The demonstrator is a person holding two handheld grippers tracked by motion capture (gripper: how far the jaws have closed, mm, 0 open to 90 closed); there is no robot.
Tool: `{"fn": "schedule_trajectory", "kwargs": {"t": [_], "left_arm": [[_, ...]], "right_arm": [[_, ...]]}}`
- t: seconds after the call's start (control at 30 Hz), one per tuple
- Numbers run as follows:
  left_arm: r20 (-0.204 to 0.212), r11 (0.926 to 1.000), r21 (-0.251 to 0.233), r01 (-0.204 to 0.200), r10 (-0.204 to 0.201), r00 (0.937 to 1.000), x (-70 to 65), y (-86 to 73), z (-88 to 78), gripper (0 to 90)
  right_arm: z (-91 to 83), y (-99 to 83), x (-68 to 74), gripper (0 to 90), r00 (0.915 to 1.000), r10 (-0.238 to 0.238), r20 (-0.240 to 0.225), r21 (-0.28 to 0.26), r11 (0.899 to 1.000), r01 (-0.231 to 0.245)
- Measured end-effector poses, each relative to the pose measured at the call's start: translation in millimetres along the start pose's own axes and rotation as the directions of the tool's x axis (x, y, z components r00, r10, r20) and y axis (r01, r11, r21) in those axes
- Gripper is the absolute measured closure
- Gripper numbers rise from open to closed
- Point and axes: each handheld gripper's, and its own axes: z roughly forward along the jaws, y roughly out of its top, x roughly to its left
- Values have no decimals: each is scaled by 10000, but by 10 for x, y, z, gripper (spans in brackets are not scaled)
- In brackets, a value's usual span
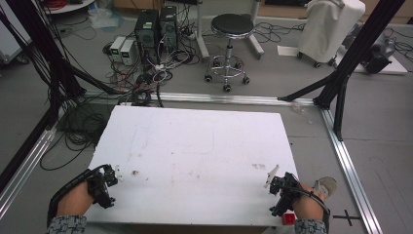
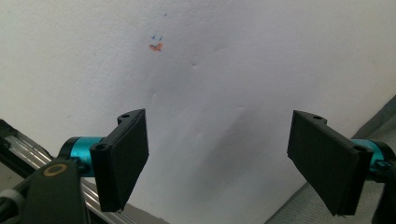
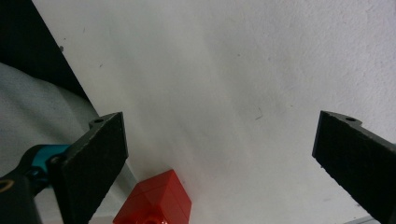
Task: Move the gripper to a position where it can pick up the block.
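A small red brick point(image 3: 155, 199) lies at the table's near edge, low between my right gripper's jaws and closer to its left jaw; it appears beside the person's right hand as the red brick point(image 1: 289, 218). My right gripper point(image 3: 219, 126) stands wide open over the white tabletop point(image 3: 243, 70) with nothing held, at the front right corner as the right gripper point(image 1: 275, 181). My left gripper point(image 2: 218, 126) is also wide open and empty above the board, at the front left corner as the left gripper point(image 1: 108, 176).
The white table point(image 1: 195, 146) bears faint stains and a small orange and blue mark point(image 2: 156, 45). Beyond it stand a black stool point(image 1: 232, 29), computer towers point(image 1: 155, 29) with tangled cables, and a black frame strut point(image 1: 350, 53). Aluminium rails point(image 1: 348, 165) run along the floor.
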Motion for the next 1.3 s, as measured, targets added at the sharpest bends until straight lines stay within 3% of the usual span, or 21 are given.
{"fn": "schedule_trajectory", "kwargs": {"t": [0.17, 0.6, 1.07, 1.1, 1.3], "left_arm": [[22, 10000, 21, 43, -43, 10000, 1, -1, 2, 208], [-50, 9999, -52, 87, -87, 9999, -1, -3, 9, 208], [28, 10000, -13, 41, -41, 10000, -5, 8, 40, 208], [17, 10000, -10, 39, -39, 10000, -4, 8, 42, 208], [10, 10000, -6, 18, -18, 10000, -5, 12, 43, 208]], "right_arm": [[-27, -6, 8, 26, 10000, -88, 41, -149, 9998, 89], [-82, -42, 37, 26, 9955, -948, 91, -215, 9952, 950], [-181, -130, 71, 26, 9840, -1779, 29, -426, 9831, 1778], [-197, -145, 81, 26, 9795, -2014, 17, -413, 9787, 2013], [-229, -195, 99, 25, 9721, -2345, 14, -398, 9713, 2343]]}}
